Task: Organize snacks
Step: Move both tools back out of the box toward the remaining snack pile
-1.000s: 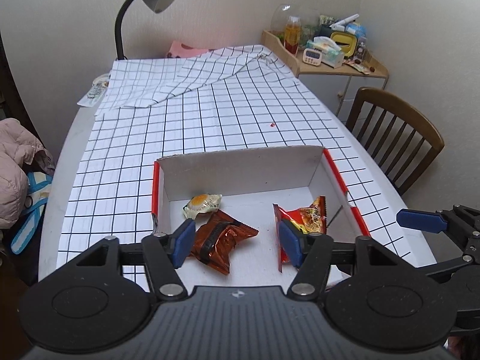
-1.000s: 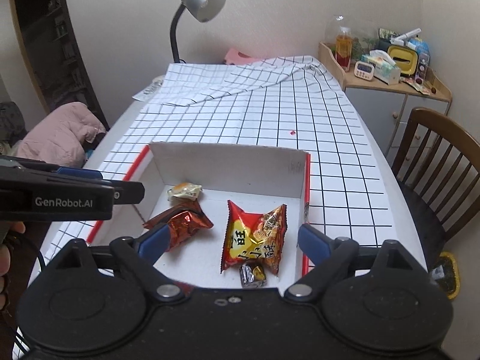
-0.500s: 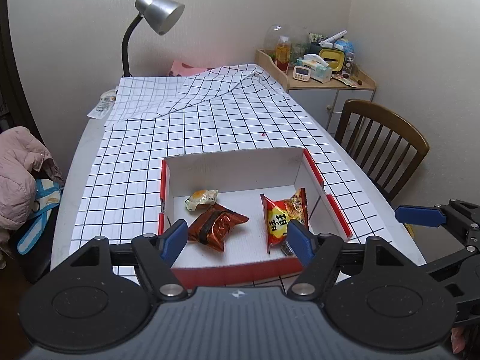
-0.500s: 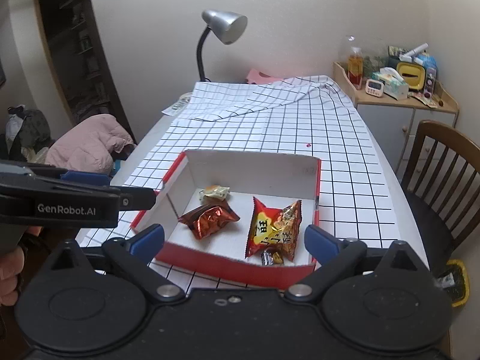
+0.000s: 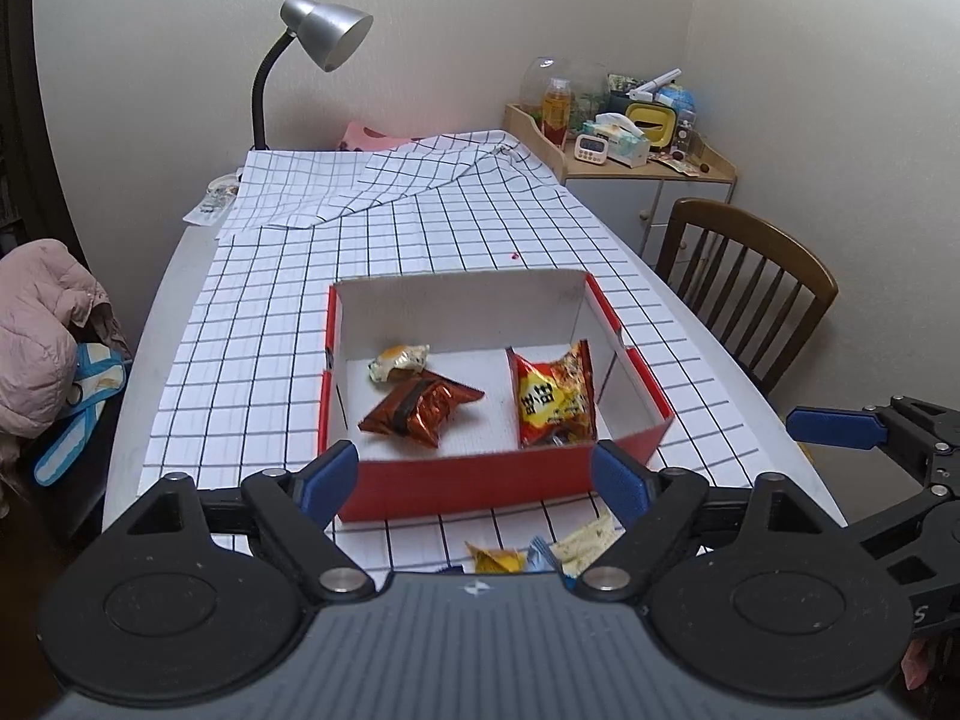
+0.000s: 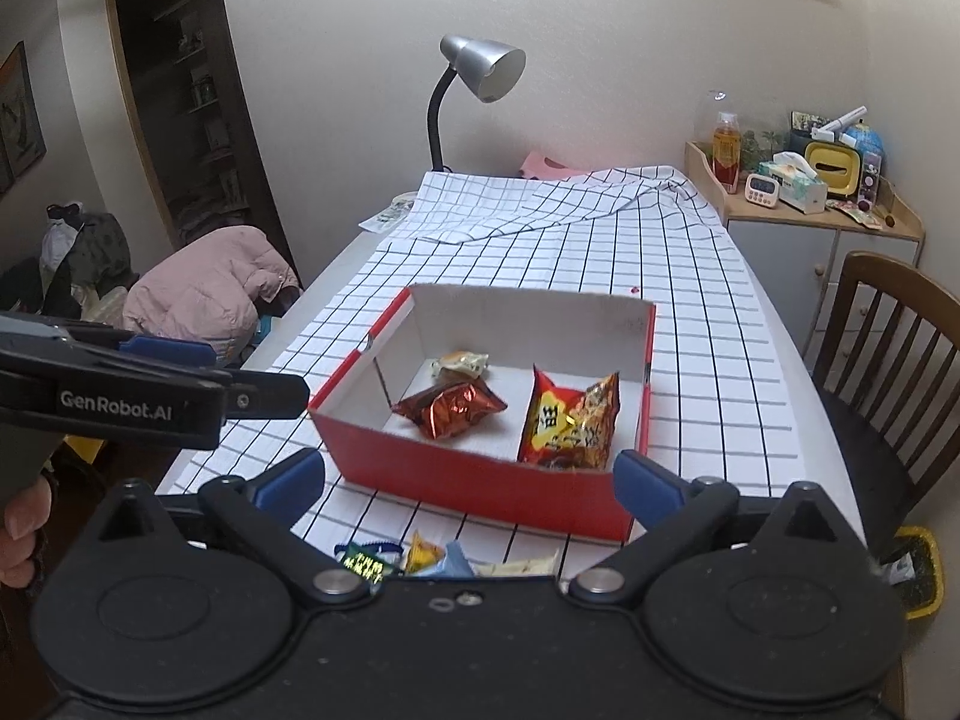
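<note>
A red box (image 5: pixel 474 483) (image 6: pixel 480 480) with a white inside sits on the checked tablecloth. In it lie a brown foil packet (image 5: pixel 423 408) (image 6: pixel 453 408), a red-and-yellow packet (image 5: pixel 555 399) (image 6: pixel 570 420) and a small pale wrapped sweet (image 5: pixel 399 360) (image 6: pixel 459 363). Several small snacks (image 5: pixel 534 552) (image 6: pixel 420 558) lie on the cloth in front of the box. My left gripper (image 5: pixel 477 480) hangs before the box's near wall, its jaws opening, nothing between them. My right gripper (image 6: pixel 468 483) stands open and empty in front of the box.
A grey desk lamp (image 5: pixel 324 42) stands at the table's far end. A wooden chair (image 5: pixel 744 294) is at the right, behind it a cluttered side cabinet (image 5: pixel 624 144). A pink jacket (image 5: pixel 42 330) lies at the left. A person's hand (image 6: pixel 21 534) holds the left gripper.
Both grippers have pulled back from inside the box to in front of it. Both sets of jaws have spread wider. The loose snacks before the box have come into view.
</note>
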A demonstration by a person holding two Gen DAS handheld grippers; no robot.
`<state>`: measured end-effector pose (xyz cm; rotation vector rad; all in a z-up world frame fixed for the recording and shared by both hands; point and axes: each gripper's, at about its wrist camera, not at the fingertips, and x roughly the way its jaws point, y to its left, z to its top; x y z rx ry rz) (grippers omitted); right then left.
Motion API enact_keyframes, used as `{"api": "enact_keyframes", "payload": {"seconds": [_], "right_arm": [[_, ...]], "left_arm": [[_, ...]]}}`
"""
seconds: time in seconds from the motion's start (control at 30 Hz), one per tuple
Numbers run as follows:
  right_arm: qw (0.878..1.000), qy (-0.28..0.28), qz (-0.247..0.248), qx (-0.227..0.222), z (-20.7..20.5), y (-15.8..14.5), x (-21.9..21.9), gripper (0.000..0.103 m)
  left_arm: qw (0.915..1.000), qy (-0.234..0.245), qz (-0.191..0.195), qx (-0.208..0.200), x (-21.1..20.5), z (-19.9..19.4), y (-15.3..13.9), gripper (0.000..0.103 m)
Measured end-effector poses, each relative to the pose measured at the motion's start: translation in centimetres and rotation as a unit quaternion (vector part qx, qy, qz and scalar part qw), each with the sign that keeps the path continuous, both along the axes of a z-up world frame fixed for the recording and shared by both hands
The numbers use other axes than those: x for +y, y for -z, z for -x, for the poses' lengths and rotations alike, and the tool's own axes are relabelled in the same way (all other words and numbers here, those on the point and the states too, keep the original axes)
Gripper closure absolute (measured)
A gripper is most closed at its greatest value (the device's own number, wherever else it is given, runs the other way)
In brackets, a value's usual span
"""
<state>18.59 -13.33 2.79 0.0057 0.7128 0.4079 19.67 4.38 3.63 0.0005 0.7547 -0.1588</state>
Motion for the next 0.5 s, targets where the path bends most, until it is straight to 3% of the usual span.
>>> {"api": "enact_keyframes", "payload": {"seconds": [0.17,0.5], "right_arm": [[1.0,0.003,0.009,0.01,1.1,1.8,-0.1,0.001],[0.997,0.03,0.022,0.066,2.4,7.0,-0.1,0.001]], "left_arm": [[1.0,0.006,0.002,0.005,0.0,1.6,1.9,0.01],[0.9984,-0.01,-0.023,0.05,0.7,2.7,7.2,0.009]]}}
